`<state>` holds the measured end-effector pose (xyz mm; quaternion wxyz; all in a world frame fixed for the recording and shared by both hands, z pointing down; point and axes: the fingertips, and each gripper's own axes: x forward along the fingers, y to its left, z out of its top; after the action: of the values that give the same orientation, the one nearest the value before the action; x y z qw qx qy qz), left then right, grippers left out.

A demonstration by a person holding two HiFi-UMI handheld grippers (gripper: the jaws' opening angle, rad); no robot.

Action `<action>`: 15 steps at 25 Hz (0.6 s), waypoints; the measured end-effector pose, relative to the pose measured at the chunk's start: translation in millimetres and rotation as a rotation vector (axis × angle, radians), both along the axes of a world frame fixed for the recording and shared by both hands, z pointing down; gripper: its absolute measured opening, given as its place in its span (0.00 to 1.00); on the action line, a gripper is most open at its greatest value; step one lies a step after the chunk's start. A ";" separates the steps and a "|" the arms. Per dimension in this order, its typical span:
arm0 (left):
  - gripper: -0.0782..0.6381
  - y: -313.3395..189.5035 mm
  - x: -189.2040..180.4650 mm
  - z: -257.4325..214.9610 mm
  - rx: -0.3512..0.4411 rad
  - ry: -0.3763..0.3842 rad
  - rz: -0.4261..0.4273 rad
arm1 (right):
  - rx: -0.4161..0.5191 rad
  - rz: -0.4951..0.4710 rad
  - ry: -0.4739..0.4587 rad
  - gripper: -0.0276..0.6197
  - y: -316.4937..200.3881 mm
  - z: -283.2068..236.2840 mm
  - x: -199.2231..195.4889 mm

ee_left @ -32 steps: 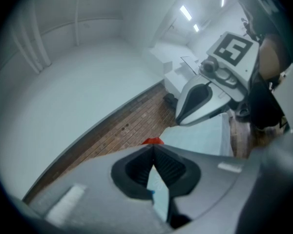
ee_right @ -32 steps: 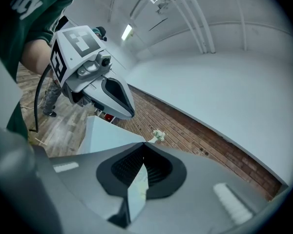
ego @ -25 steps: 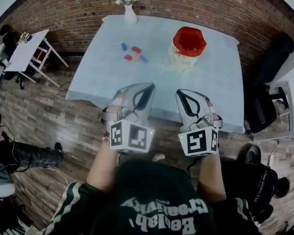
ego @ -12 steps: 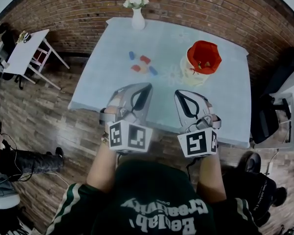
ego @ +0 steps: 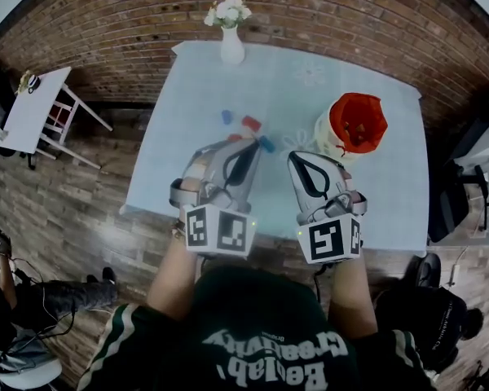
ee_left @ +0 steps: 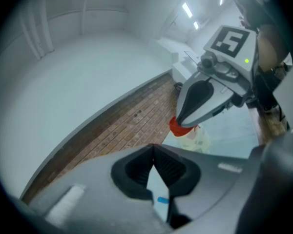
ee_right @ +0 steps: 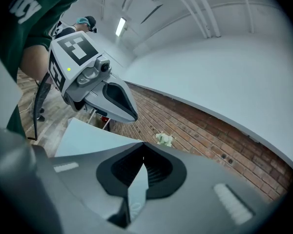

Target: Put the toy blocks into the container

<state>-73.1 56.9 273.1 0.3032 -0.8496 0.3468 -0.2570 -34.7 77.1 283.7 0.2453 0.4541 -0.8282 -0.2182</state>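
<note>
Several small toy blocks, blue and red, lie on the light blue table. My left gripper hovers just short of them, shut and empty, and partly covers the nearest ones. The container, a pale bag with a red lining, stands at the table's right. My right gripper is beside the left one, left of the container, shut with nothing in it. In the left gripper view the jaws meet, with a blue block in the gap below and the container beyond. The right gripper view shows closed jaws.
A white vase with flowers stands at the table's far edge by the brick wall. A small white side table is on the left, dark bags and a chair on the right. A person's legs are at the lower left.
Both grippers have travelled forward over the table's near edge. The blocks and the container now lie closer to them. The jaws stayed shut.
</note>
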 end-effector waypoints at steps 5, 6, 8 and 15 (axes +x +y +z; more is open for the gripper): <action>0.11 -42.0 -9.1 3.3 -0.007 -0.017 0.053 | -0.014 0.053 0.001 0.05 -39.3 2.7 -10.8; 0.11 -49.0 -10.1 3.8 -0.010 -0.017 0.066 | -0.015 0.067 -0.001 0.05 -45.9 2.5 -12.2; 0.11 -61.5 -11.5 5.6 -0.020 -0.018 0.091 | -0.016 0.092 -0.008 0.05 -58.3 1.9 -14.3; 0.11 -90.3 -14.2 20.1 -0.040 -0.023 0.150 | -0.021 0.173 -0.007 0.05 -87.3 9.6 -14.6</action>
<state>-87.3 -33.4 293.2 0.3085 -0.8760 0.2736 -0.2502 -49.3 -10.2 293.2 0.2651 0.5220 -0.7890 -0.1861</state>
